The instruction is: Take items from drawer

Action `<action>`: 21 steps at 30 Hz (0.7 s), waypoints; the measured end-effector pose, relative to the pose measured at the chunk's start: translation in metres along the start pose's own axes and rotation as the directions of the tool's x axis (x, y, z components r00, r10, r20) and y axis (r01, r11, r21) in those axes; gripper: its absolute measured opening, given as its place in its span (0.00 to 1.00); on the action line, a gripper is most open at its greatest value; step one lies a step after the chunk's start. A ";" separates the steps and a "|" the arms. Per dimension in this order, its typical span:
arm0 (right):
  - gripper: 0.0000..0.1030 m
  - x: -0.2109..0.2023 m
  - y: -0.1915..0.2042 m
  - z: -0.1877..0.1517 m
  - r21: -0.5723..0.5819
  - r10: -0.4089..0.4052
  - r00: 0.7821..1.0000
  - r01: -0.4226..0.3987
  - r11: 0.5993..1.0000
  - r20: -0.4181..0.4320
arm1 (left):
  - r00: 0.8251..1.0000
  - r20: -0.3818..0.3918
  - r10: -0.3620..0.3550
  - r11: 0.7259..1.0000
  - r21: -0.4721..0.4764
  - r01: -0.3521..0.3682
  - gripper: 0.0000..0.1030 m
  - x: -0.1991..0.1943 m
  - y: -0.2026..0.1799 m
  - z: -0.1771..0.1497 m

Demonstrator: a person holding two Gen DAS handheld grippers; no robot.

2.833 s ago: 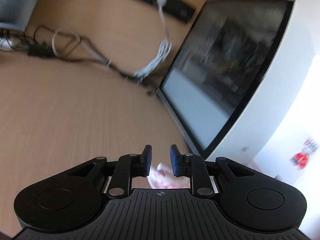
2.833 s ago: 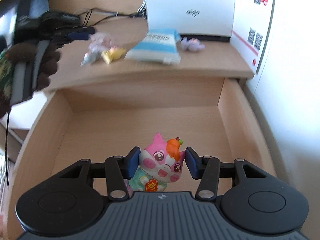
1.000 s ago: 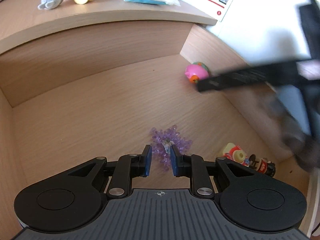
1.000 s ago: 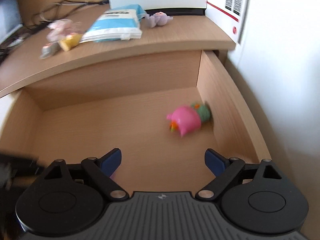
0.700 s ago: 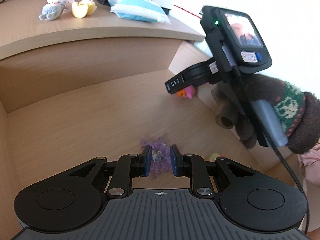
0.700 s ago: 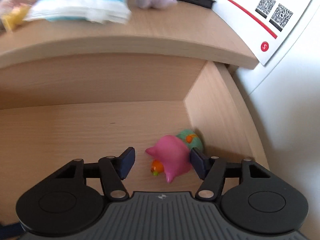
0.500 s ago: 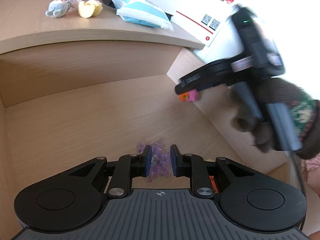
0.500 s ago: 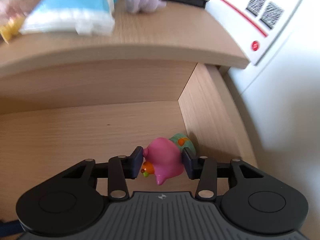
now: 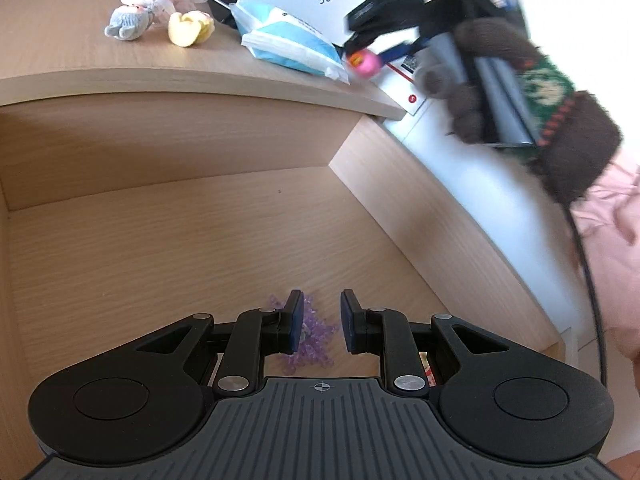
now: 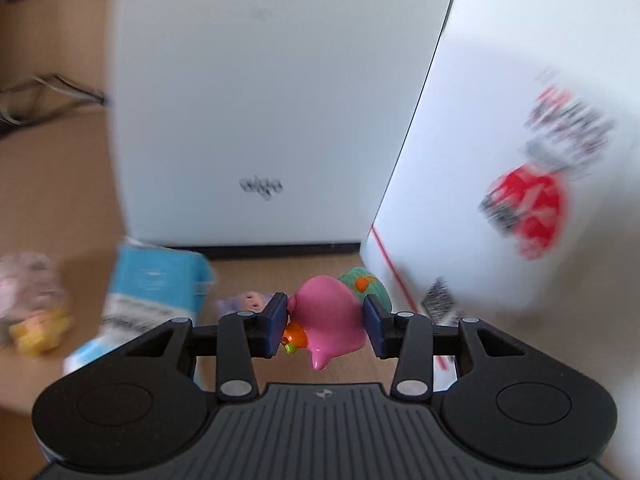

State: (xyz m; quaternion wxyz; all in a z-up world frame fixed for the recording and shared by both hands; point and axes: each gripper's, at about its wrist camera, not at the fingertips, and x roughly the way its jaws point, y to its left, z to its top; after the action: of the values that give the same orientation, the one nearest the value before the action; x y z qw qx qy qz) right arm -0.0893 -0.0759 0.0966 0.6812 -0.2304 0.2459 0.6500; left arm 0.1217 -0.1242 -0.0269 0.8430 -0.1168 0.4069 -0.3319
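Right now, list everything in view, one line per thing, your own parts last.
drawer: one, light wood, pulled open below the desk top.
bead cluster: one, purple, on the drawer floor, behind the left tool's fingers.
pig toy: one, pink with green and orange, clamped in the right tool above the desk.
tissue pack: one, blue and white, on the desk.
yellow toy: one, on the desk.
grey plush: one, beside the yellow toy.
white box: one, upright at the desk's back.
left tool: black, blue pads, narrow gap, gripping nothing.
right tool: black, blue pads, shut on the pig toy.
gloved hand: brown knit, holding the right tool.
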 end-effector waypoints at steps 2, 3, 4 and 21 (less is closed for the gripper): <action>0.44 0.019 -0.002 -0.001 0.051 0.022 0.998 -0.019 0.999 -0.055 | 1.000 0.007 -0.006 1.000 -0.008 0.006 0.21 -0.001 0.001 0.000; 0.46 0.021 -0.002 -0.002 0.062 0.014 0.999 -0.011 0.998 -0.039 | 1.000 0.008 -0.009 1.000 -0.013 0.009 0.21 -0.002 0.002 0.000; 0.47 0.020 -0.001 -0.003 0.054 0.008 0.999 -0.006 0.999 -0.034 | 1.000 0.007 -0.011 1.000 -0.017 0.011 0.21 -0.002 0.003 0.000; 0.77 -0.081 0.001 -0.099 0.082 0.244 0.967 -0.239 0.968 -0.068 | 0.988 -0.082 0.134 0.987 0.094 -0.126 0.21 0.022 -0.013 -0.004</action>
State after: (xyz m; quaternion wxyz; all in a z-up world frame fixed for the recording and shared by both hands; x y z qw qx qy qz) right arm -0.0970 -0.2015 0.0714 0.5949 -0.1986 0.3217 0.7093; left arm 0.1226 -0.1476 -0.0367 0.8484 -0.0376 0.4354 -0.2987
